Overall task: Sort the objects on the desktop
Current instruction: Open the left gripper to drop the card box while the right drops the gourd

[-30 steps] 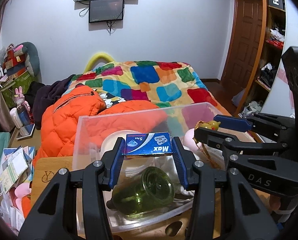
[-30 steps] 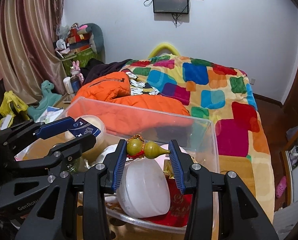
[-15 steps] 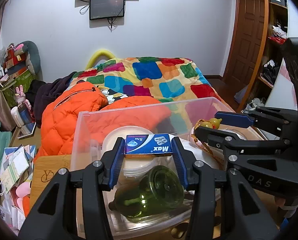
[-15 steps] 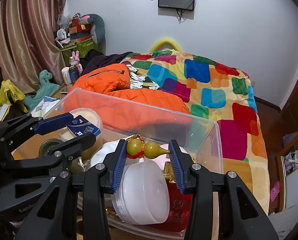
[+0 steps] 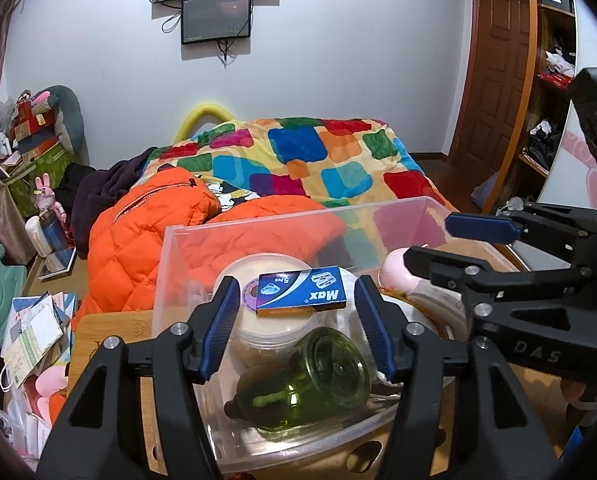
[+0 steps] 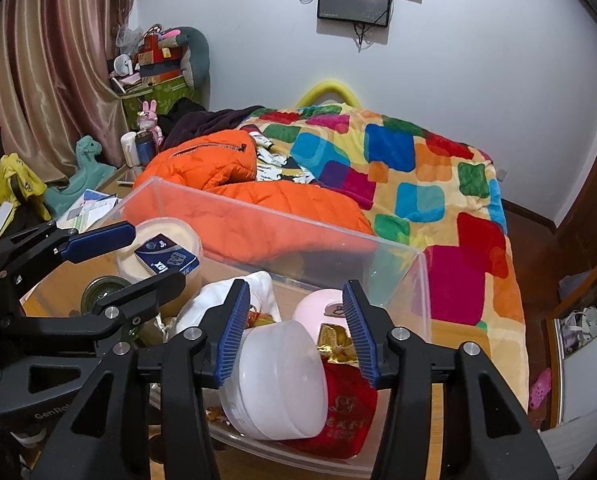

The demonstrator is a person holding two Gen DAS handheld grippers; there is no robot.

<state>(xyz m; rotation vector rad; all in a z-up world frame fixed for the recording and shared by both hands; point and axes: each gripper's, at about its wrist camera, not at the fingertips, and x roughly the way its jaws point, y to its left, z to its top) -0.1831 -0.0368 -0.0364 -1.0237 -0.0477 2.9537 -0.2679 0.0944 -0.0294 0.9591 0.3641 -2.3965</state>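
Over the clear bin (image 5: 378, 216) on the worktop, both our grippers have just been opening: left gripper (image 5: 294, 316) frees the blue box (image 5: 302, 293) onto a tub, right gripper (image 6: 294, 322) is empty; we lift straight up.

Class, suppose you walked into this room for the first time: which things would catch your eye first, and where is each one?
The patchwork quilt of bright squares covers the bed at the back, with an orange puffer jacket heaped on its near side. Closer in, a clear plastic bin holds a blue Max box lying on a round tub, between the open fingers of the left gripper.
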